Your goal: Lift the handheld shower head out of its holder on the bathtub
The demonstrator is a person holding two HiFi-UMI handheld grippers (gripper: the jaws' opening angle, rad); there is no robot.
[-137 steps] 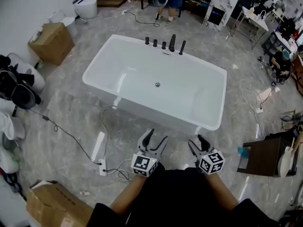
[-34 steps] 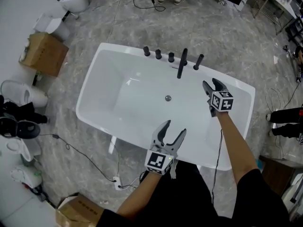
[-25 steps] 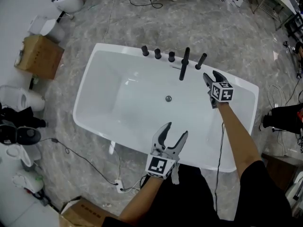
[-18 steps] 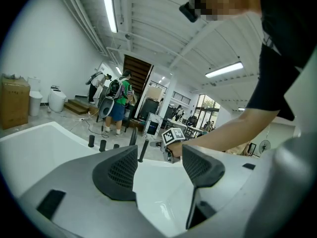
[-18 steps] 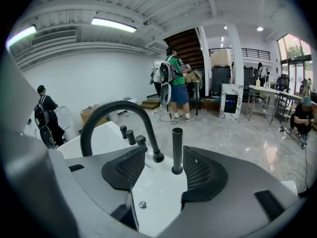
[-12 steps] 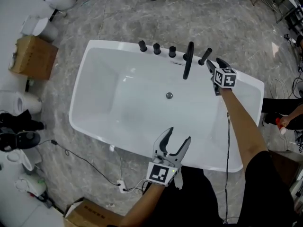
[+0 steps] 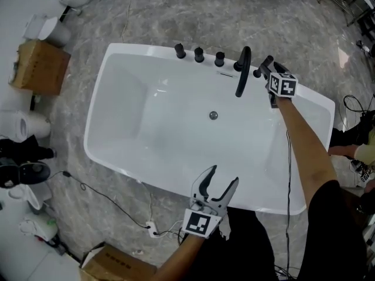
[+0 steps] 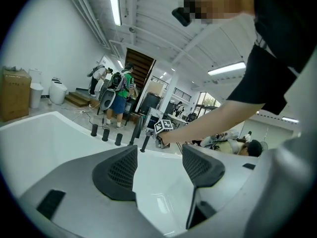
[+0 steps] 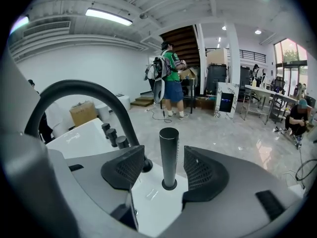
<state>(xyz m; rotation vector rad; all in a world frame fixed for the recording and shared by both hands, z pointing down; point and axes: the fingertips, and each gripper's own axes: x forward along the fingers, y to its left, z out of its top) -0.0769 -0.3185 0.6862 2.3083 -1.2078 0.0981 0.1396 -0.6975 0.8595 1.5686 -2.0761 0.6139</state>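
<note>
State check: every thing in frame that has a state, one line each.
shower head: seated upright in its holder, not gripped.
right gripper: open, jaws either side of the shower head.
left gripper: open, empty.
bathtub: no water visible.
spout: not running.

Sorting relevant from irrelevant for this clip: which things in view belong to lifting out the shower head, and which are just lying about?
Job in hand:
handheld shower head, upright in its holder; bathtub rim; right tool, open, one jaw on each side of the head.

Lying about:
curved spout; three knobs; cardboard box; left tool, open and empty.
</note>
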